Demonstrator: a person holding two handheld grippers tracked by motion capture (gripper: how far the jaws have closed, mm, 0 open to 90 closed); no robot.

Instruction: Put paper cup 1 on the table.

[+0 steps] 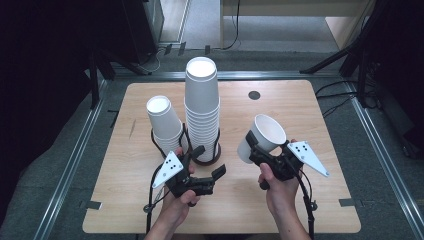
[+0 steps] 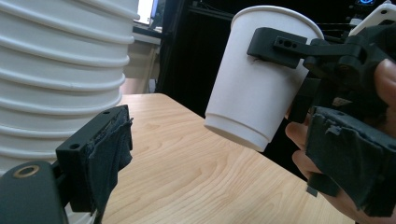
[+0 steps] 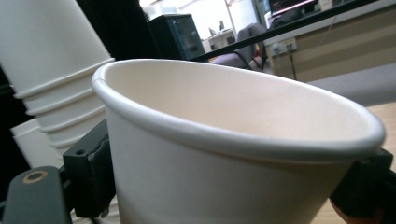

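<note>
Between the jaws of the right gripper sits a single paper cup, clamped by its wall and lifted off the table, mouth tipped up, nothing inside it. My guess is it's held apart like that to go onto a stack. Just off to that gripper's left, the left gripper is spread wide with nothing in it, right by the tall stack. Beyond it, the short stack, cups upside down and nested.

The cup was smooth white paper. The stacks looked like matt paper too. The worktop was pale, smooth wood. Rough black padding covered the hard plastic jaws.
</note>
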